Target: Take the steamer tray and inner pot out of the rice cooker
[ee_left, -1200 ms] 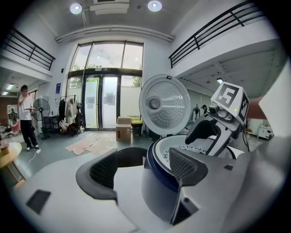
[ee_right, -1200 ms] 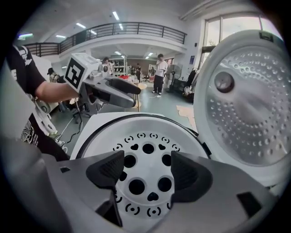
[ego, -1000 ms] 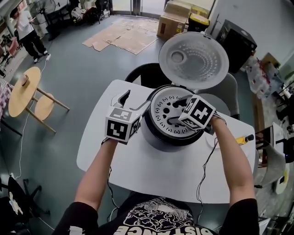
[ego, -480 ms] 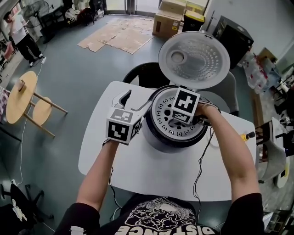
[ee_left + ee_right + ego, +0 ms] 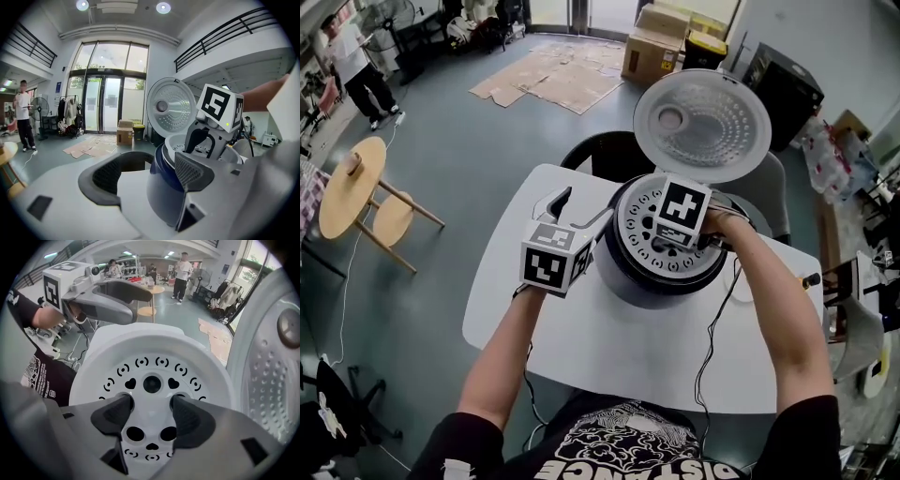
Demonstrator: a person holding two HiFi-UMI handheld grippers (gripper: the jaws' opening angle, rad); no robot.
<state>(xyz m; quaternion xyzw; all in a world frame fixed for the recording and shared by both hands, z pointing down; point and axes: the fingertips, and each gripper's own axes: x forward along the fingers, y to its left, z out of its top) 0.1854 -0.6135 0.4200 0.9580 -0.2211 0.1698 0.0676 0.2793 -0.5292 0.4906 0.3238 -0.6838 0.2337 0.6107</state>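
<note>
Reaching straight down into the open dark-rimmed round rice cooker, the right gripper has its jaws spread, tips set in two holes at the middle of the white perforated plastic steamer tray. They have just been closing, with the tray's centre strip between them but not yet clearly pinched. Neither part is out: the tray sits in the cooker's mouth and the inner pot, hidden beneath it, waits its turn. The left gripper hovers beside the cooker's left wall, jaws wide apart around nothing. One cooker, one tray, one raised lid, two grippers.
</note>
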